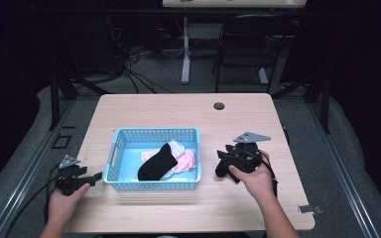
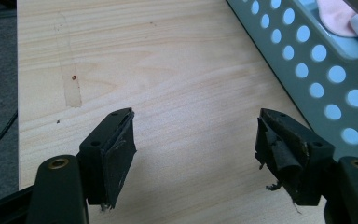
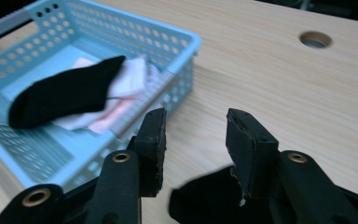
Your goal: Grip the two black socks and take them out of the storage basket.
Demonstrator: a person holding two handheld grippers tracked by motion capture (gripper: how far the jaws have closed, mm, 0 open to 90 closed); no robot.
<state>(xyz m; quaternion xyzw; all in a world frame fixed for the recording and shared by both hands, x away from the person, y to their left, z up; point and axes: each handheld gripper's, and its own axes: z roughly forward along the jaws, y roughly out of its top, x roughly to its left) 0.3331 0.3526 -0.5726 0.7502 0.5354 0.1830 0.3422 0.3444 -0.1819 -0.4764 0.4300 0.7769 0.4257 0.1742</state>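
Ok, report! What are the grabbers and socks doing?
Left gripper open, empty. Right gripper open, black sock under it. Basket holds socks. Nothing blocking.

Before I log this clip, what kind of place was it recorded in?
Most likely a lab or workshop set up for recording, not a home. A plain wooden table stands inside a dark metal frame, loose cables trail across the carpet behind it, and an office chair sits by another table.

table (image 1: 238,119): pale matt wood | basket (image 1: 151,134): perforated blue plastic | socks (image 1: 158,162): soft cloth (black, pink)
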